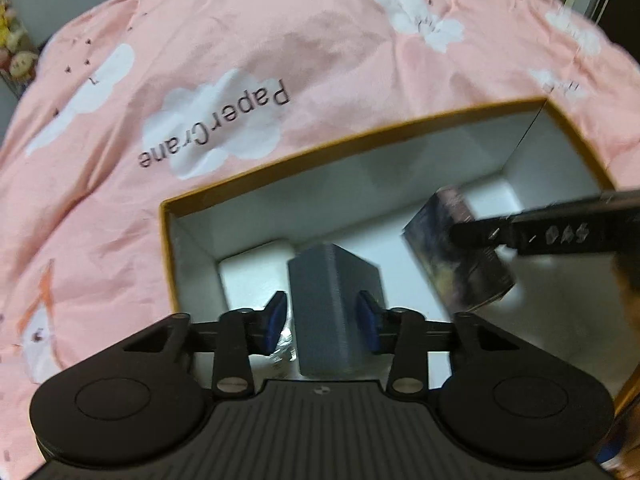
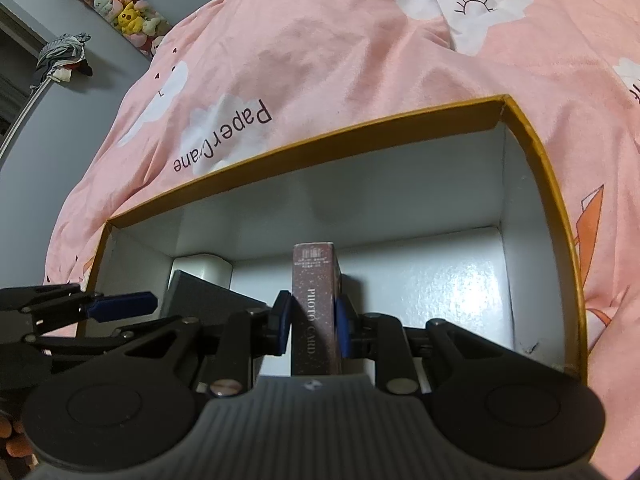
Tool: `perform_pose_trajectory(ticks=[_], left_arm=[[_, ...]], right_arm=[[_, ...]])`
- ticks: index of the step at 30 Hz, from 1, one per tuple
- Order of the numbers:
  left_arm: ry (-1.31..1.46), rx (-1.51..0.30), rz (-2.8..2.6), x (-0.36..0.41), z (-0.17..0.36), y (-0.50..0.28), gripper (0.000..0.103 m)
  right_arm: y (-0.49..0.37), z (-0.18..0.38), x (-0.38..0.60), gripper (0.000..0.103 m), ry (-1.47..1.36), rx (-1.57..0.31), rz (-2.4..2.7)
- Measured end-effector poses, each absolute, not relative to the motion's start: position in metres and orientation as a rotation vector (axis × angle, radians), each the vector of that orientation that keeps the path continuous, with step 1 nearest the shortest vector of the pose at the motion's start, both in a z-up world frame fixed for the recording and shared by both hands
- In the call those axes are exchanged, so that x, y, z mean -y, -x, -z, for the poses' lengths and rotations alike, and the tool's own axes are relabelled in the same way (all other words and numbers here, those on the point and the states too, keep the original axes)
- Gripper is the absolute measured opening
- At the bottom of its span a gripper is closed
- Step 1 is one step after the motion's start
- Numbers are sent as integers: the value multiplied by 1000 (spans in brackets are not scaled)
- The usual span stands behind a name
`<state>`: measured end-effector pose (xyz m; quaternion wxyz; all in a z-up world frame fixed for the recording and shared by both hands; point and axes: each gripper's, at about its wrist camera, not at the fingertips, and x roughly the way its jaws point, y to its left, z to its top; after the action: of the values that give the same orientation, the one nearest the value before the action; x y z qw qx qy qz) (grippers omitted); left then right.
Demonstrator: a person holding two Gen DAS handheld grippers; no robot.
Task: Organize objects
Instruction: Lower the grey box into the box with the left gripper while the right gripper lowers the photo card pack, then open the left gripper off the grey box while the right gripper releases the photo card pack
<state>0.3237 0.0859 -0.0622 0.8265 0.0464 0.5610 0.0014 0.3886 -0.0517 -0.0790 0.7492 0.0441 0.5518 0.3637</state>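
Note:
An orange-rimmed cardboard box (image 1: 360, 136) (image 2: 304, 142) with a white inside lies open on a pink bedcover. My left gripper (image 1: 322, 320) is shut on a plain grey box (image 1: 332, 280), which stands low inside the cardboard box at its left end; it shows tilted in the right wrist view (image 2: 208, 296). My right gripper (image 2: 314, 320) is shut on a narrow dark box (image 2: 314, 280) lettered "PHOTO CARD", held upright over the middle of the floor. In the left wrist view that dark box (image 1: 452, 256) hangs to the right of the grey one.
A white block (image 1: 252, 276) (image 2: 204, 270) sits in the cardboard box's far left corner. The floor's right half (image 2: 452, 292) is bare. The pink bedcover (image 1: 280, 40) with white clouds surrounds the box. Plush toys (image 2: 120, 8) hang on the grey wall.

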Motion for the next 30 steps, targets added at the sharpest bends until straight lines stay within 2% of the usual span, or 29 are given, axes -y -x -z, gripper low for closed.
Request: perform_pose_trajectory(ticks=[8, 10, 12, 19, 20, 21, 29, 30], left_arm=[[-123, -1194, -32, -83, 65, -318, 38], [-107, -1177, -43, -82, 66, -319, 29], [-46, -1177, -16, -82, 69, -319, 28], [-13, -1156, -11, -76, 78, -328, 27], [5, -1167, -14, -77, 81, -330, 25], [21, -1181, -22, -79, 85, -332, 16], [94, -1156, -13, -92, 88, -328, 17], [76, -1154, -6, -91, 87, -327, 21]], right_arm=[[-391, 79, 55, 25, -91, -1225, -765], [-391, 79, 54, 25, -80, -1232, -746], [-392, 82, 54, 26, -74, -1245, -718], [-393, 86, 51, 24, -85, -1256, -713], [-394, 89, 51, 24, -115, -1272, -720], [-395, 90, 51, 24, -133, -1278, -718], [-399, 96, 48, 24, -185, -1272, -762], [-400, 98, 47, 24, -190, -1279, -779]])
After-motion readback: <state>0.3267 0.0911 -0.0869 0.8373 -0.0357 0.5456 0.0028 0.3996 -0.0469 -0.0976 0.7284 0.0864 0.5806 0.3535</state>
